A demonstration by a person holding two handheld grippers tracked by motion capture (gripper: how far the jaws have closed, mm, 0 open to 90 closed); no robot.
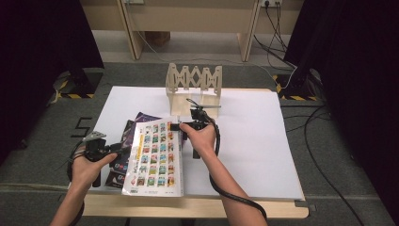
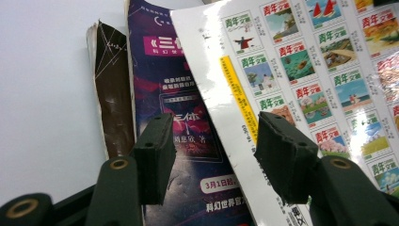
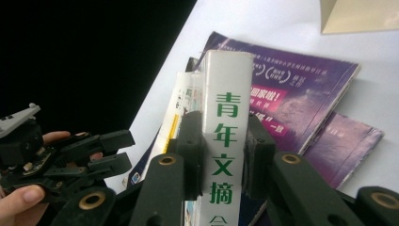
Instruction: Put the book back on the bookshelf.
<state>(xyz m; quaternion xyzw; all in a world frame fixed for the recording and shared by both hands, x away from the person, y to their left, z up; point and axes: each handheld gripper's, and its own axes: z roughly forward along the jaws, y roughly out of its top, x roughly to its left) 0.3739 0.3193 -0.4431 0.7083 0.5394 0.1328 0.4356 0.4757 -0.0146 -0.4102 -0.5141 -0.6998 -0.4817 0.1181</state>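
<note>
Spreading wide and white across the scene: the counter (image 1: pixel 263 141), carrying everything in play. Standing upright at its far edge, a pale wooden accordion rack (image 1: pixel 194 87), slots facing the person, apparently waiting to receive books on end. Lying flat near the left edge, a purple-covered book (image 3: pixel 301 94) stacked over darker ones, possibly two, though hard to count under the overlap. Being lifted off that stack, a thick white magazine (image 1: pixel 154 157), its back cover tiled with small coloured pictures, tilted up on its long edge so the spine turns toward the rack. Clenching on that green-lettered spine (image 3: pixel 225 141), the right claw (image 3: pixel 221 155), pads pressing on both sides near the top, giving a firm hold for raising and swinging the volume. Hovering just beside the magazine's lower left edge, the left claw (image 2: pixel 211 155), released, nothing pinched between its pads, seemingly having let go so the other hand can be carrying the load alone.
</note>
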